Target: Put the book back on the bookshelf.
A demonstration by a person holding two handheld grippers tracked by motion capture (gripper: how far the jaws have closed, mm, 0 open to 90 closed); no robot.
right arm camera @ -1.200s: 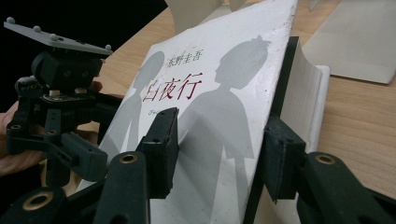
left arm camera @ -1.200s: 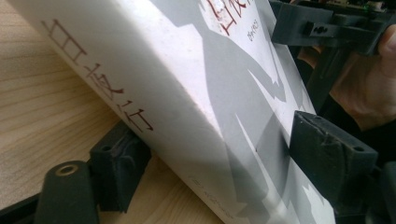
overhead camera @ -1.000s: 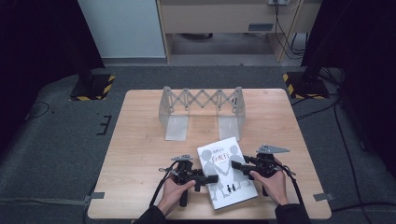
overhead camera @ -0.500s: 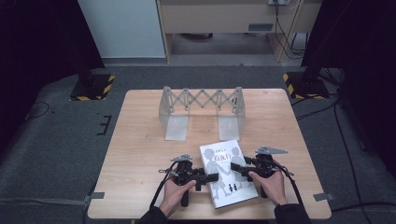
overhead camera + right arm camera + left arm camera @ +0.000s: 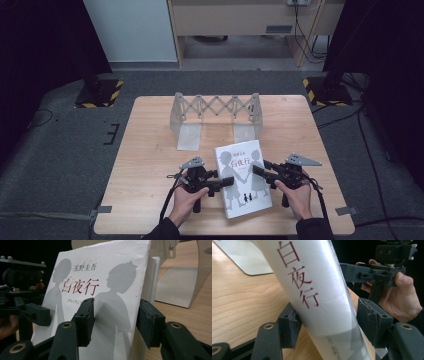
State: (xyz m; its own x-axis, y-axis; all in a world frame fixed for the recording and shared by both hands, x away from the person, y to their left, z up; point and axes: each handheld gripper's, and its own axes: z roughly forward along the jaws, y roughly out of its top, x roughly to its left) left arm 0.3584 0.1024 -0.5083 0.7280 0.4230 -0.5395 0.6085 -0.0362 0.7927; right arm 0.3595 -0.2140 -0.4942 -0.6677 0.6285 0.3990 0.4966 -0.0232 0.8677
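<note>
A white book (image 5: 242,180) with grey silhouettes and red characters is held between both grippers near the table's front edge, its top tilted up off the wood. My left gripper (image 5: 227,181) is shut on the spine side; in the left gripper view the spine (image 5: 317,290) runs between the jaws of the left gripper (image 5: 330,322), with a pad (image 5: 289,325) pressed against it. My right gripper (image 5: 257,172) is shut on the opposite long edge. In the right gripper view the right gripper (image 5: 117,321) clamps the cover (image 5: 105,285) and page block.
An expandable metal book rack (image 5: 215,107) stands behind the book at mid-table, with flat base plates (image 5: 189,136) pointing toward me. The wooden table (image 5: 150,165) ends just below the hands. Black-and-yellow stand bases (image 5: 97,92) sit on the floor beyond.
The book has risen slightly, its top edge shifting toward the rack, with both grippers still on it. The hands have barely moved.
</note>
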